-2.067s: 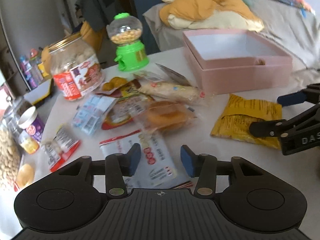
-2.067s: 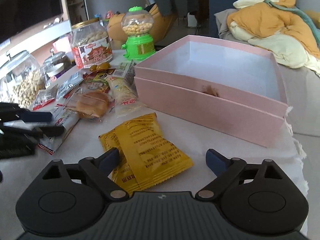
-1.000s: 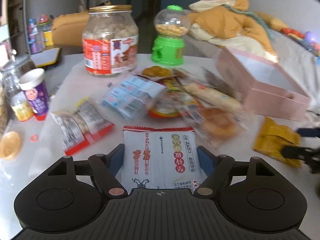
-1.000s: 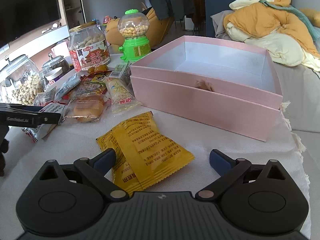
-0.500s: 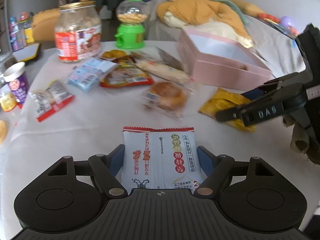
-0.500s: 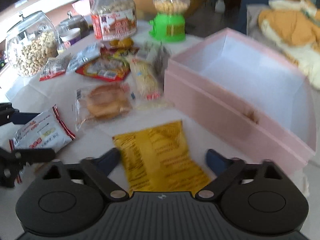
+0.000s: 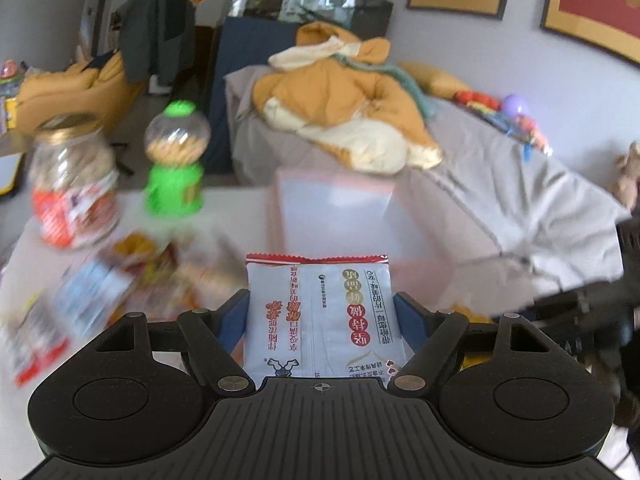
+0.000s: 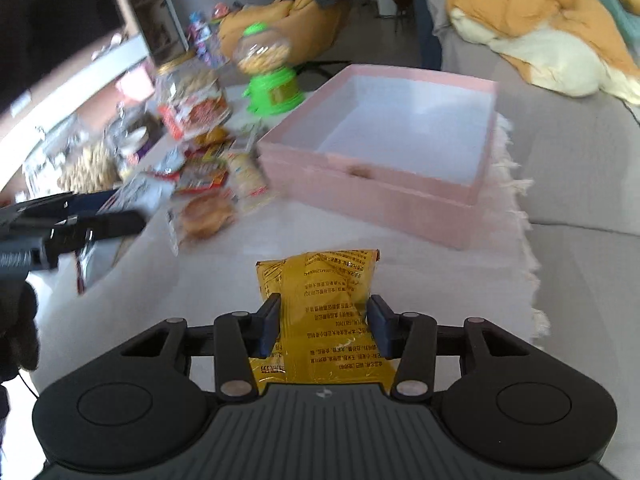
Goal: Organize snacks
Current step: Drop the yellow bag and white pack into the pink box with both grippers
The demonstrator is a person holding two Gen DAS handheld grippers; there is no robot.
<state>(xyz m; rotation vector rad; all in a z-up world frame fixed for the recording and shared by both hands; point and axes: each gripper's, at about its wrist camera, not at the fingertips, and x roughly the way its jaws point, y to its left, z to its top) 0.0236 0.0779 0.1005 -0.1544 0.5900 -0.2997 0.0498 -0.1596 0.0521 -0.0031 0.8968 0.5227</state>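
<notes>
- Carrying a white snack packet [image 7: 320, 320] with a red top edge, the left gripper [image 7: 322, 320] is clamped on it, one blue pad against each long side, and the packet's sealed end juts forward past the tips.
- A second ago that packet lay on the table with the jaws merely straddling it; now it is off the cloth and the view behind it is smeared with motion, so the pick on this side looks done.
- Ahead of the left gripper, beyond the packet, sits the pink box [image 7: 332, 208], which is most likely where the snack is meant to go.
- The jar [image 7: 72, 184] and the green candy dispenser [image 7: 174, 160] stand to the left of the box, with the remaining wrapped snacks blurred in front of them.
- Over on the right side, the right gripper [image 8: 322, 326] has closed on the yellow packet [image 8: 320, 300]; half a second ago its fingers stood wide apart around it.
- The yellow packet is pinched at its middle between the pads, its far end pointing toward the pink box [image 8: 372, 204], which lies ahead and slightly right, near but not touching.
- Both tongs are now loaded, so the transfer into the open, apparently empty box seems to be next.
</notes>
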